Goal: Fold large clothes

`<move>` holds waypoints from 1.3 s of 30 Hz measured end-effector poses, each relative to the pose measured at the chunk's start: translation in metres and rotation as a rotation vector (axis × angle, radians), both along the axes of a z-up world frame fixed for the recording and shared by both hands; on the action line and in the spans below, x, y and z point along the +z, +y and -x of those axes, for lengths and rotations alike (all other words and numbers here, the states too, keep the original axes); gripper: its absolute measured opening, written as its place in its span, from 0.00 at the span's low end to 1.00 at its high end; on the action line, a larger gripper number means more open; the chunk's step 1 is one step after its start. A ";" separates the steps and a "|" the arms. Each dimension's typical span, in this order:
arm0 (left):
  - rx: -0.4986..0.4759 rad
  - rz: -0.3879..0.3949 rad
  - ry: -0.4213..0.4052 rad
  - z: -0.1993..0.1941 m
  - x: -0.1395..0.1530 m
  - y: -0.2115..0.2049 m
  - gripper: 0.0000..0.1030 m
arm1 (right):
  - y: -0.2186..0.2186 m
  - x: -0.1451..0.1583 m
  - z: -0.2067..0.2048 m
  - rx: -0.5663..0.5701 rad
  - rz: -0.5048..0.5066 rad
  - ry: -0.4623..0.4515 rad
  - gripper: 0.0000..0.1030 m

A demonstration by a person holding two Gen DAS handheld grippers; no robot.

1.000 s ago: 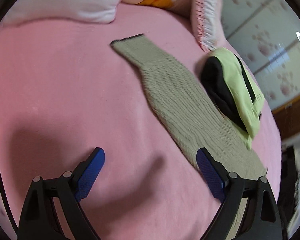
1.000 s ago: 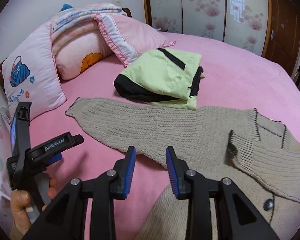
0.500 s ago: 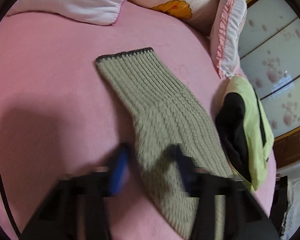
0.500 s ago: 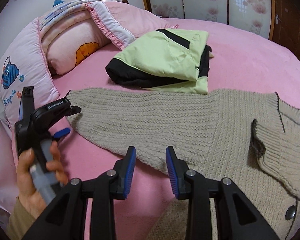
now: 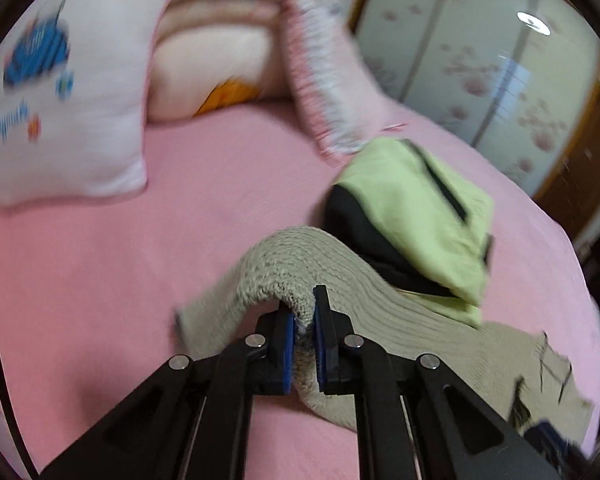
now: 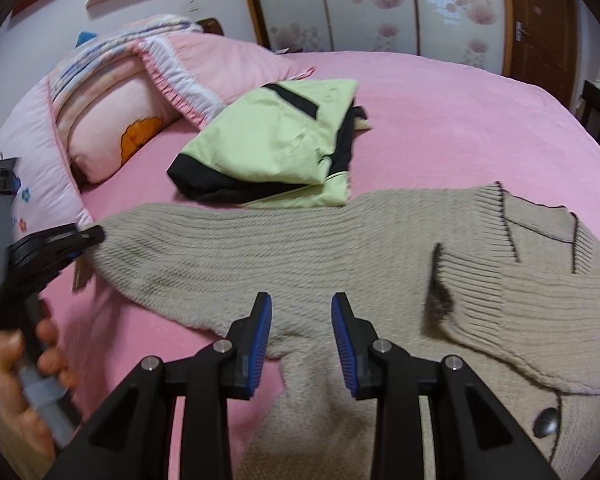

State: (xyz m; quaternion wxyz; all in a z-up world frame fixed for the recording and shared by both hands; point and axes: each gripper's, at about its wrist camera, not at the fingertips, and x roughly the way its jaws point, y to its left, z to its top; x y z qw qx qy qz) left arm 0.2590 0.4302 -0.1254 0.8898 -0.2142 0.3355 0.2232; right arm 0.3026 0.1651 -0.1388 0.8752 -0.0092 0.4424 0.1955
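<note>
Gripping the beige cardigan's sleeve [image 5: 300, 272] near its cuff, my left gripper [image 5: 304, 320] has its blue pads clenched on a fold of knit, which arches up off the pink bed [image 5: 120, 260]. My right gripper [image 6: 301, 320] hovers with jaws parted and empty above the cardigan [image 6: 340, 248], which sprawls across the near part of the bed. A folded green-and-black garment [image 6: 276, 140] lies just beyond the sleeve, with pillows [image 6: 112, 120] at the head.

Soft even indoor light, heavy fisheye bending, motion blur across the left wrist view.
</note>
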 end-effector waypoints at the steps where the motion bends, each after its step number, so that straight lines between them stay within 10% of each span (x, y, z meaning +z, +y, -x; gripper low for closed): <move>1: -0.030 -0.037 -0.011 0.003 0.012 -0.016 0.06 | -0.004 0.003 0.001 -0.011 -0.004 -0.003 0.30; 13: -0.383 -0.184 -0.101 -0.005 0.082 -0.211 0.06 | -0.110 0.042 0.029 -0.184 0.005 -0.050 0.30; 26: -0.684 -0.218 0.155 -0.028 -0.010 -0.389 0.08 | -0.278 0.028 0.056 -0.456 0.101 -0.009 0.30; 34: -0.707 -0.156 0.202 -0.008 -0.020 -0.399 0.63 | -0.302 0.019 0.066 -0.480 0.079 0.014 0.30; 39: -0.704 -0.094 0.133 0.010 0.009 -0.380 0.77 | -0.301 0.025 0.071 -0.472 0.031 0.000 0.30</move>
